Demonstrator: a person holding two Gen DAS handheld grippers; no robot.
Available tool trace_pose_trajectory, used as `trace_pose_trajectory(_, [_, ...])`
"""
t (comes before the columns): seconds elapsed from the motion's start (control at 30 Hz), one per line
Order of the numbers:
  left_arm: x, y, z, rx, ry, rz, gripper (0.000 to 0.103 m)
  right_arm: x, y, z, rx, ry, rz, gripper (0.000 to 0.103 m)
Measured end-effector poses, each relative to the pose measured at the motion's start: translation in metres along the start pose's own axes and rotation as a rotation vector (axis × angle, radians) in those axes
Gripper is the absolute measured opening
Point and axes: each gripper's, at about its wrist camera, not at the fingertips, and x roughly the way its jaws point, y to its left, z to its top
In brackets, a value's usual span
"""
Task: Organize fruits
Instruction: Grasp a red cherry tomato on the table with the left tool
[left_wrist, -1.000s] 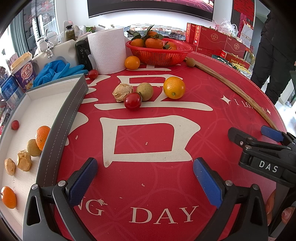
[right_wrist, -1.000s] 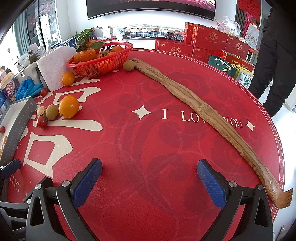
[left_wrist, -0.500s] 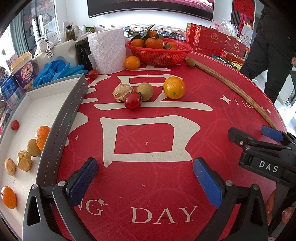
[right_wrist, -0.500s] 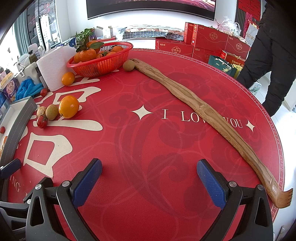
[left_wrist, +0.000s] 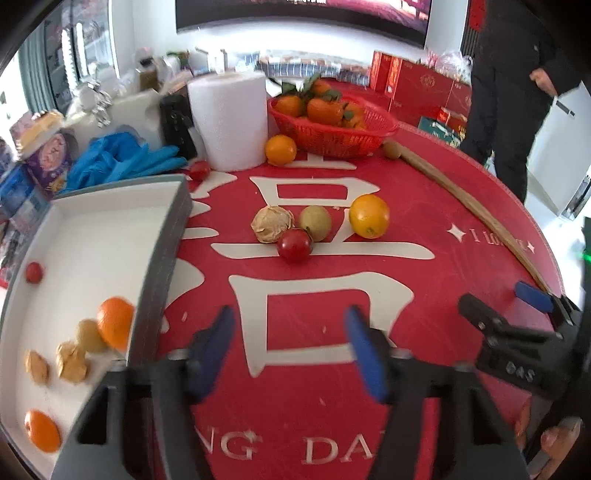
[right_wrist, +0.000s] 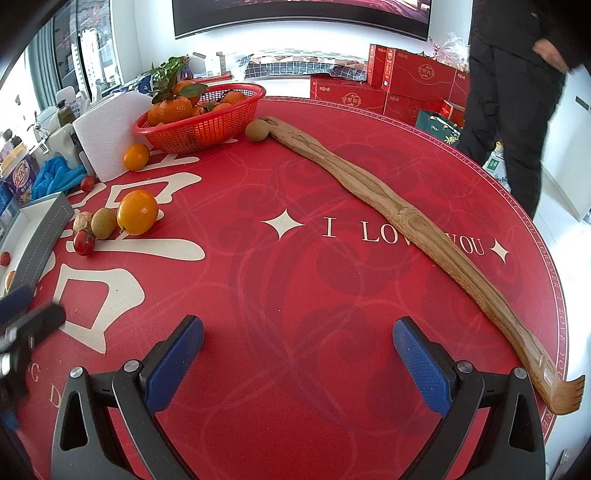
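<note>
On the red tablecloth a cluster lies ahead of my left gripper (left_wrist: 290, 349): a red tomato (left_wrist: 294, 245), a walnut (left_wrist: 270, 223), a green-brown fruit (left_wrist: 315, 222) and an orange (left_wrist: 369, 216). The same orange shows in the right wrist view (right_wrist: 137, 217). The white tray (left_wrist: 96, 229) at the left holds oranges, walnuts, a small tomato and a yellowish fruit. My left gripper is open and empty, blurred. My right gripper (right_wrist: 297, 363) is open and empty over bare cloth.
A red basket (left_wrist: 332, 133) of tangerines stands at the back, with a loose orange (left_wrist: 280, 149), a small tomato (left_wrist: 199, 170) and a paper towel roll (left_wrist: 231, 118) beside it. A long wooden back scratcher (right_wrist: 413, 236) crosses the right side. A person (right_wrist: 517, 96) stands beyond the table.
My left gripper has moved forward toward the fruit cluster and its fingers have narrowed somewhat. The right gripper has not moved. The person has walked left.
</note>
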Motion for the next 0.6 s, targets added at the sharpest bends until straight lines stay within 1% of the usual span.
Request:
trace_pose_trajectory(0.07, [0.014, 0.000, 0.006, 0.006, 0.025, 0.021, 0.050, 0.000, 0.000, 0.000, 0.000, 0.000, 0.000, 0.103])
trace_pose_trajectory(0.13, [0.021, -0.002, 0.013, 0.030, 0.011, 0.063, 0.050, 0.000, 0.000, 0.000, 0.000, 0.000, 0.000, 0.103])
trace_pose_trajectory(0.17, [0.022, -0.002, 0.017, 0.031, 0.008, 0.070, 0.050, 0.000, 0.000, 0.000, 0.000, 0.000, 0.000, 0.103])
trace_pose_trajectory(0.23, [0.024, -0.002, 0.024, 0.022, -0.001, 0.059, 0.051, 0.000, 0.000, 0.000, 0.000, 0.000, 0.000, 0.103])
trace_pose_trajectory(0.3, [0.025, -0.004, 0.033, 0.020, -0.017, 0.037, 0.058, 0.000, 0.000, 0.000, 0.000, 0.000, 0.000, 0.103])
trace_pose_trajectory(0.33, [0.026, -0.005, 0.036, 0.024, -0.027, 0.036, 0.060, 0.000, 0.000, 0.000, 0.000, 0.000, 0.000, 0.103])
trace_pose_trajectory(0.37, [0.027, -0.006, 0.039, 0.032, -0.043, 0.043, 0.065, 0.000, 0.000, 0.000, 0.000, 0.000, 0.000, 0.103])
trace_pose_trajectory(0.43, [0.034, -0.010, 0.045, 0.058, -0.058, 0.055, 0.066, 0.000, 0.000, 0.000, 0.000, 0.000, 0.000, 0.103])
trace_pose_trajectory(0.5, [0.043, -0.010, 0.049, 0.063, -0.041, 0.050, 0.065, 0.000, 0.000, 0.000, 0.000, 0.000, 0.000, 0.103])
trace_pose_trajectory(0.53, [0.046, -0.009, 0.049, 0.058, -0.025, 0.044, 0.060, 0.000, 0.000, 0.000, 0.000, 0.000, 0.000, 0.103])
trace_pose_trajectory(0.57, [0.047, -0.007, 0.048, 0.046, -0.034, 0.024, 0.054, 0.000, 0.000, 0.000, 0.000, 0.000, 0.000, 0.103])
trace_pose_trajectory(0.6, [0.047, -0.007, 0.048, 0.045, -0.037, 0.018, 0.051, 0.000, 0.000, 0.000, 0.000, 0.000, 0.000, 0.103])
